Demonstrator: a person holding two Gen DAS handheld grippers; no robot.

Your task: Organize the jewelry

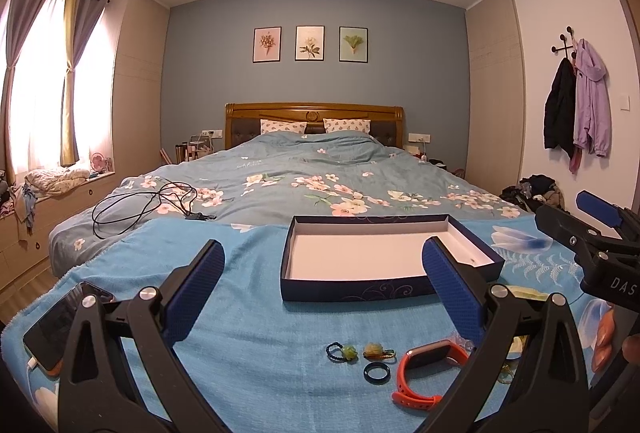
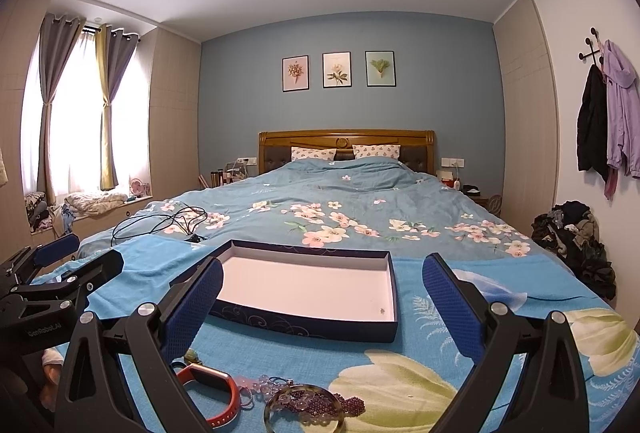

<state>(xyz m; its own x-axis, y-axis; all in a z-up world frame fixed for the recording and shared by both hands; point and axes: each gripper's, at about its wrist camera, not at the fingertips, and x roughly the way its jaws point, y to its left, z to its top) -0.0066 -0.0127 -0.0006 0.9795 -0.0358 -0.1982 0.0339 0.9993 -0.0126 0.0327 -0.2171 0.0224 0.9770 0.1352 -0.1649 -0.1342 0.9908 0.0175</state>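
On the bed (image 1: 320, 169), the shallow blue box (image 1: 360, 291) lies open and all but empty beyond the jewelry, its long axis running left to right. Both the left gripper (image 1: 323, 295) and right gripper (image 2: 322, 307) hover wide open, holding nothing, so sorting seems barely begun. Nearest lie the orange band (image 1: 424, 373), long axis slanting near-left to far-right, the bangle (image 2: 304, 407) and dark ring (image 1: 377, 371); next, I judge, a gripper must descend and close on one piece.

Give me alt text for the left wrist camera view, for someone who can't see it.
An open left gripper hovers over a blue blanket on a bed, facing an almost empty dark blue box. Near its fingers lie an orange wristband, a dark ring and two small bead charms. A phone lies at left; the right gripper shows at the right edge.
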